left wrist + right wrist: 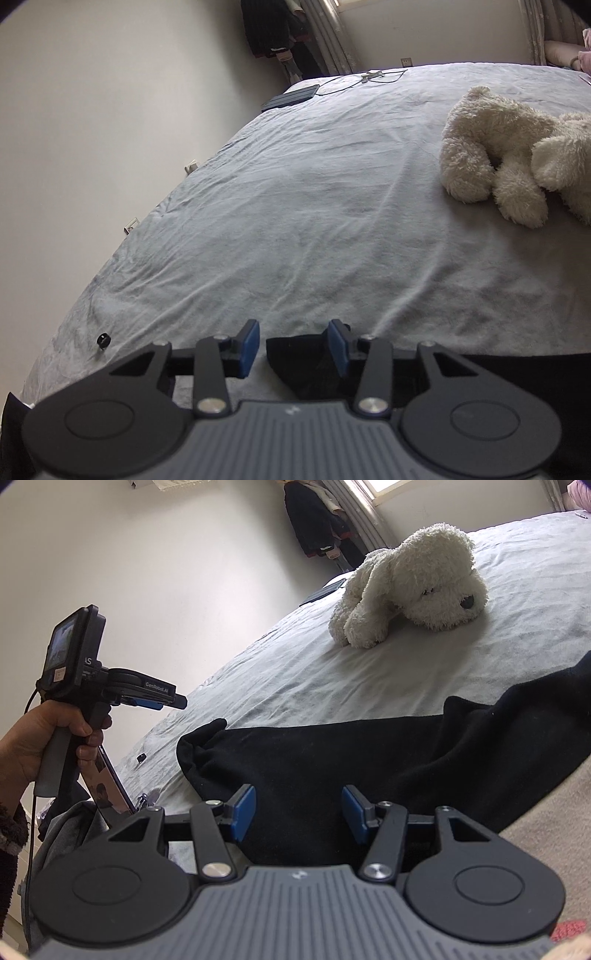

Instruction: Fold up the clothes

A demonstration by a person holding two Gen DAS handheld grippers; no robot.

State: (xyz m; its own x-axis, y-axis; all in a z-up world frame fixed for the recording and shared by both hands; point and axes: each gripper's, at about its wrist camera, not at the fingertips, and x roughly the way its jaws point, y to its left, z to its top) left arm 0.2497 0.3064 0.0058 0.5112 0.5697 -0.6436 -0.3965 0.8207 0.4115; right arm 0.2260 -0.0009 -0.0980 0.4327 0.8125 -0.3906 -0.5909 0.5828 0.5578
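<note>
- The black garment (369, 753) lies rumpled along the near edge of the bed (295, 206).
- Both the left gripper (293, 347) and right gripper (297, 812) gape wide, holding nothing.
- A shallow pinch could snag the grey sheet (295, 672) too.
- The plush dog (410, 587) sits near; a wide fold might nudge it.

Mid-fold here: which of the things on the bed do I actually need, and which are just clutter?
For the job:
black garment
left gripper, open
right gripper, open

Lying about:
white plush dog
dark blue folded item
cable
small black object
</note>
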